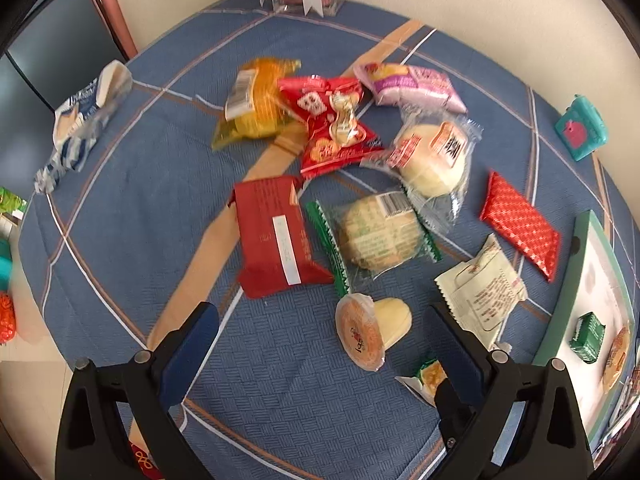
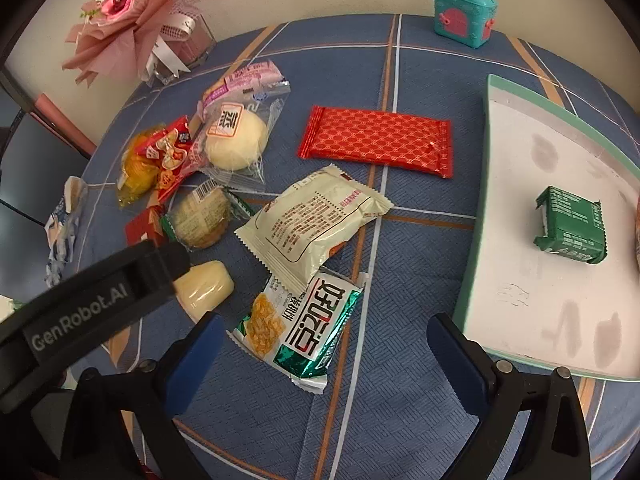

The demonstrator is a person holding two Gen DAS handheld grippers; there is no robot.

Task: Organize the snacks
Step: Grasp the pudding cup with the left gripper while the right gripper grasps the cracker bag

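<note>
Both grippers, left (image 1: 320, 344) and right (image 2: 324, 354), fingers apart and empty above counter (image 2: 400, 420); green-and-white packet (image 2: 300, 324) just ahead at 12 o'clock, tray (image 2: 486, 200) at 2 o'clock: best straddled across narrow width, clear of overlapping cream packet (image 2: 316, 220).

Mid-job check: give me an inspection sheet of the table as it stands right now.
Surface: blue plaid tablecloth.
Job's things: white tray holds a green packet; about a dozen snacks loose on the cloth, among them a red wafer pack, cream packet and jelly cup.
Clutter: pink bouquet, teal toy box.
Grippers: left gripper open, empty; right gripper open, empty.
Cables: nothing seen.
Surroundings: cream wall.
</note>
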